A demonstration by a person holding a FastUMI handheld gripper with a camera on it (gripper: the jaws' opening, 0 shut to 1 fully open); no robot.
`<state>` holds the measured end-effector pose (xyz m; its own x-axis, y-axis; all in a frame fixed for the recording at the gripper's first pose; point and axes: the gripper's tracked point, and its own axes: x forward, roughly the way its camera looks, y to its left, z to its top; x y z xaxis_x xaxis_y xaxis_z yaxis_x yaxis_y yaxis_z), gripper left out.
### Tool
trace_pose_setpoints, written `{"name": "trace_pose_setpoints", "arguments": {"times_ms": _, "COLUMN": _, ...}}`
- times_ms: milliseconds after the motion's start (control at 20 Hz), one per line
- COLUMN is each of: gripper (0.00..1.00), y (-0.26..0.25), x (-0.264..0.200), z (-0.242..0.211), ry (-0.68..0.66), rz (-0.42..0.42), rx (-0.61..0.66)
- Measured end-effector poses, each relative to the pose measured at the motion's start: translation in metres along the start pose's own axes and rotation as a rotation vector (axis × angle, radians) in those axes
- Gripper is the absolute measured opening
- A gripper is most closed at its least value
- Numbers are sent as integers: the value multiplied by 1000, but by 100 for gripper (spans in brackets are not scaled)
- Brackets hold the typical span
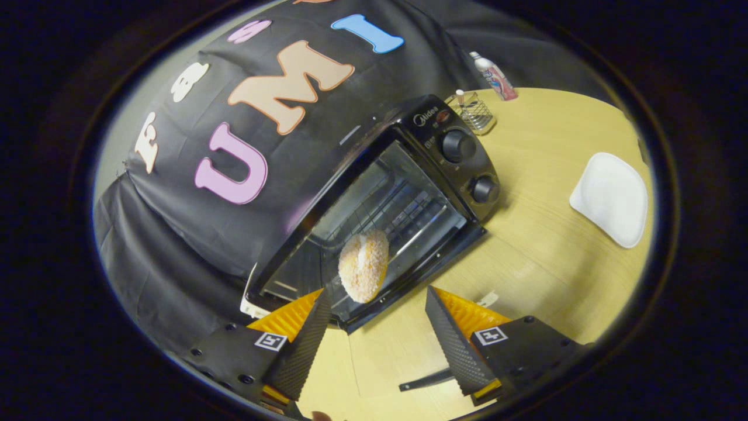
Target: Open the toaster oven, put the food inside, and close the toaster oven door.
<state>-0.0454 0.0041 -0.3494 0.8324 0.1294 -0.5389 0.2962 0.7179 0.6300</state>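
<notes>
The tongs (pixel 377 316) are open and hold nothing. The food (pixel 363 265) sits just ahead, in the open toaster oven (pixel 409 175).

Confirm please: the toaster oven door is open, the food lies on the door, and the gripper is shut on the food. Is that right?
Not quite. In the gripper view the gripper is open, its fingers spread apart and touching nothing. The food lies just ahead of them on the open door of the toaster oven; the rest is right.

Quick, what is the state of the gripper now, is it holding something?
Gripper: open, holding nothing; the food lies just ahead of it, on the open toaster oven door.
</notes>
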Motion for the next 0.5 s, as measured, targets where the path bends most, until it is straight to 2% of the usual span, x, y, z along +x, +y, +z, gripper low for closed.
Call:
{"name": "trace_pose_setpoints", "arguments": {"times_ms": 250, "gripper": 100, "y": -12, "x": -19, "z": -28, "ry": 59, "rz": -18, "rx": -69}}
{"name": "trace_pose_setpoints", "arguments": {"times_ms": 500, "gripper": 100, "y": -36, "x": -39, "z": -60, "ry": 135, "rz": -84, "rx": -203}}
